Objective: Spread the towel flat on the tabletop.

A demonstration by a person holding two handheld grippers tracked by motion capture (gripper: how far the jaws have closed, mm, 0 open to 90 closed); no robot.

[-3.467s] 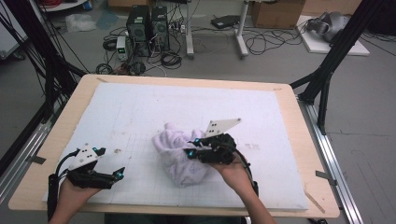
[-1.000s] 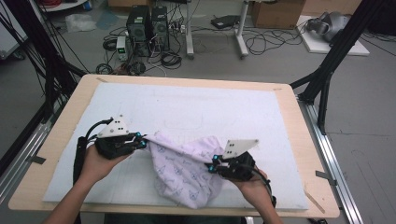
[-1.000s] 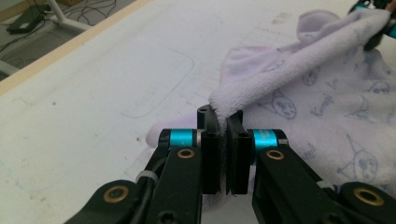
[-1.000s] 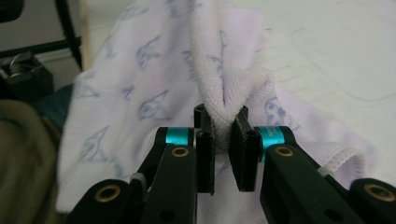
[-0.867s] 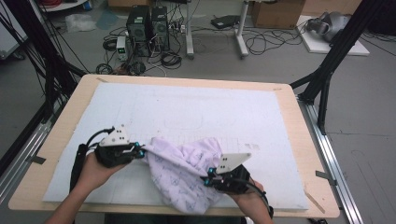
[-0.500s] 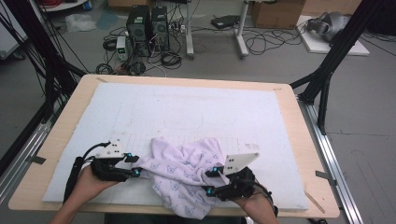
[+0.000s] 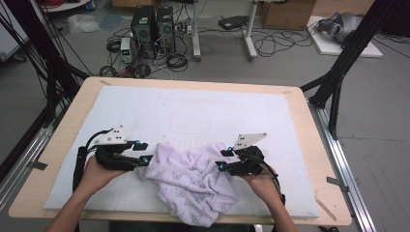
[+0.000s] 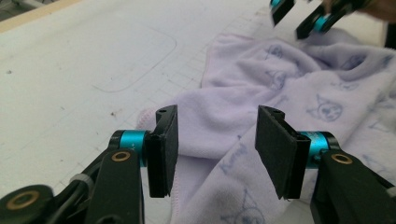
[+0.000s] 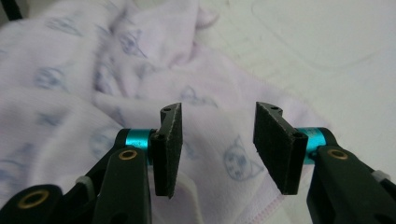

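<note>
On the white mat (image 7: 193, 111), toward its near edge, lay the crumpled lilac towel (image 7: 191, 179), one fold hanging over that edge. At the towel's left end the left gripper (image 8: 212, 149) had just been opening, cloth beneath the gap, pads clear of it. At its right end the right gripper (image 9: 215, 149) likewise stood released above the fabric, nothing pinched.

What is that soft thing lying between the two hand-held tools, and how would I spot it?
Look at the wooden table with its white mat. Near its front edge, between the two grippers, lies a rumpled towel. It is pale lilac with small cartoon faces, the only soft, patterned thing there.
</note>
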